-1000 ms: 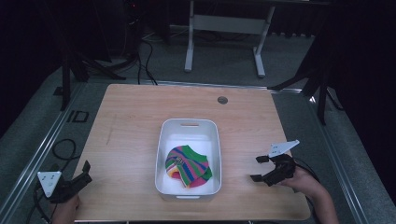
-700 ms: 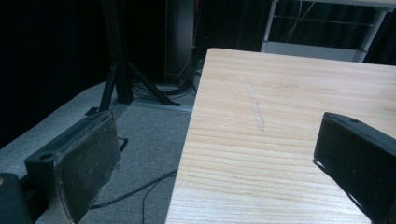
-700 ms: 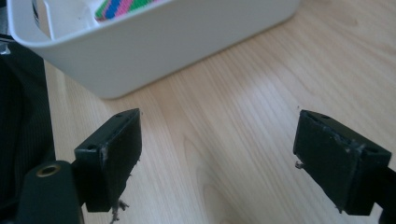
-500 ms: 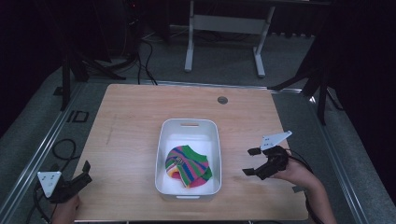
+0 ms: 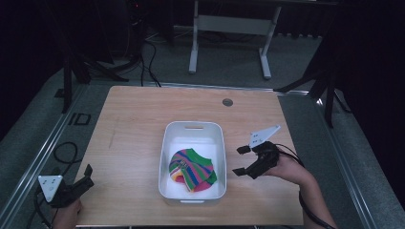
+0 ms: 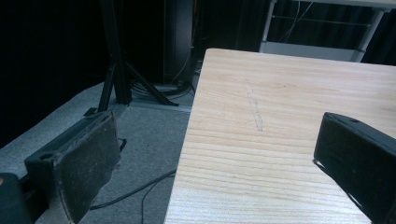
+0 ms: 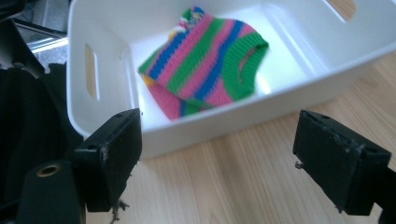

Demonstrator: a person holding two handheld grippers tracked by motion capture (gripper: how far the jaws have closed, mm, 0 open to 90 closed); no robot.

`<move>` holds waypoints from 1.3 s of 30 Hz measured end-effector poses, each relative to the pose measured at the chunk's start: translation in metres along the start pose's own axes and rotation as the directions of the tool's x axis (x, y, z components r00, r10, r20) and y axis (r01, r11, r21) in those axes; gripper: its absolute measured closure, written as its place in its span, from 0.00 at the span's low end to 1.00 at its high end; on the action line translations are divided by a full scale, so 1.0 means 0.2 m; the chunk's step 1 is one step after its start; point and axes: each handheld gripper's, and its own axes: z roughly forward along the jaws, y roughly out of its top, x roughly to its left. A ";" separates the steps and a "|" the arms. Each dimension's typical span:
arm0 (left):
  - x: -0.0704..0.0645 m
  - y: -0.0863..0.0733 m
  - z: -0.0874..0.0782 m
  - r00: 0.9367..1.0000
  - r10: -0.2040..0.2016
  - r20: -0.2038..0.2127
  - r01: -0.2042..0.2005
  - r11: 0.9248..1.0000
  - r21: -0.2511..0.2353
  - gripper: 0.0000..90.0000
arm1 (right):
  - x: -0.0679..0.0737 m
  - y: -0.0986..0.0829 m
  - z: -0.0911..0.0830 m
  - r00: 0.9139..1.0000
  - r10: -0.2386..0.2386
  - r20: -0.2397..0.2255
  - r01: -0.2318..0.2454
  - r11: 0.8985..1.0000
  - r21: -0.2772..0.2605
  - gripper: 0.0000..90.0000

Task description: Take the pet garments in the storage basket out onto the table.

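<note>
A white bin [image 5: 192, 130] sits in the middle of the wooden table [image 5: 133, 124]. Inside it lies a small knitted garment [image 5: 192, 169] striped in pink, green and blue; in the right gripper view the garment [image 7: 205, 60] rests on the bin's floor behind the near wall [image 7: 243, 121]. My right gripper [image 5: 241, 161] hovers just right of the bin, open and empty, jaws pointing at it. My left gripper [image 5: 85, 177] is at the table's front left corner, open and empty, over the table's left edge [image 6: 187, 140].
A round grommet [image 5: 228, 101] is set in the table near its far edge. Cables [image 5: 62, 152] run over the grey floor left of the table. A metal stand [image 5: 229, 33] rises beyond the far edge.
My right gripper has moved left, from near the table's right side to beside the bin. The left gripper has stayed put.
</note>
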 end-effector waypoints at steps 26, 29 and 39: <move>0.00 0.00 0.00 1.000 -0.006 0.009 0.006 1.000 -0.003 0.01 | 0.04 0.31 0.34 0.996 -0.062 -0.060 0.065 0.997 0.047 0.20; 0.00 0.00 0.00 1.000 -0.006 0.010 0.006 1.000 -0.003 0.01 | 0.05 0.34 0.37 0.996 -0.062 -0.064 0.066 0.996 0.060 0.20; 0.00 0.00 0.00 1.000 -0.002 0.013 0.002 1.000 -0.004 0.01 | 0.08 0.42 0.51 0.994 -0.060 -0.086 0.068 0.993 0.093 0.22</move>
